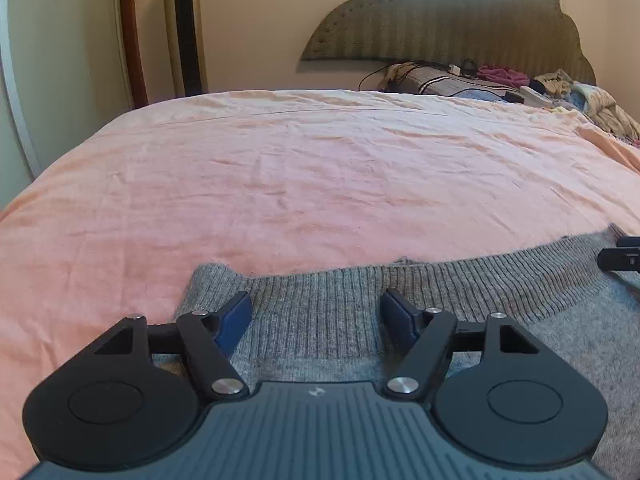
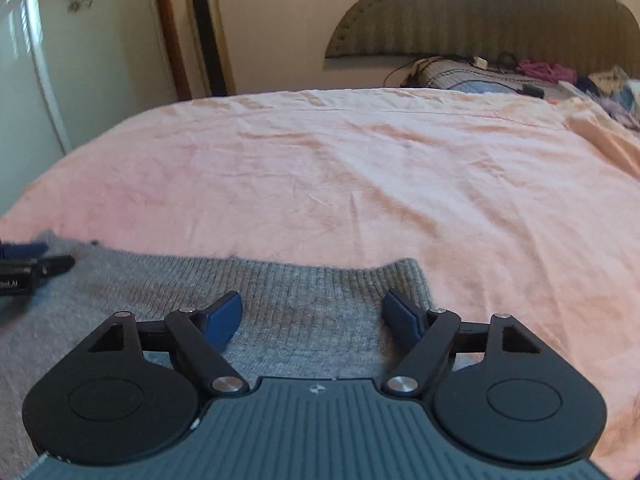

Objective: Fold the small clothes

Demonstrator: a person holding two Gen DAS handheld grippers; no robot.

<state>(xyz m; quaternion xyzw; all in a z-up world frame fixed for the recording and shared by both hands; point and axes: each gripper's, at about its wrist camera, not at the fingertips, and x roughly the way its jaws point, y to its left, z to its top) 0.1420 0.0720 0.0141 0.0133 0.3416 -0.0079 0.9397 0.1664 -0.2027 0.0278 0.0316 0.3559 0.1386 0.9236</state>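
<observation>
Looking along our left gripper, we see its blue pads spread wide over the ribbed hem of the grey sweater, with nothing clamped between them. Our right gripper is released too, its jaws parted above the same knit.

The sweater lies flat on the pink bedspread at the near edge of the bed, its ribbed band running across both views. From the left camera we find the garment's left corner, and the tip of the right gripper pokes in at the frame's right edge. From the right camera we find the opposite corner, and the left gripper shows at the frame's left edge, its blue pad just visible.

Only the left view gives us a sharp look at the heap of clothes and cables under the padded headboard; in the right view that clutter is blurred. A tall tower fan stands against the wall in both.
</observation>
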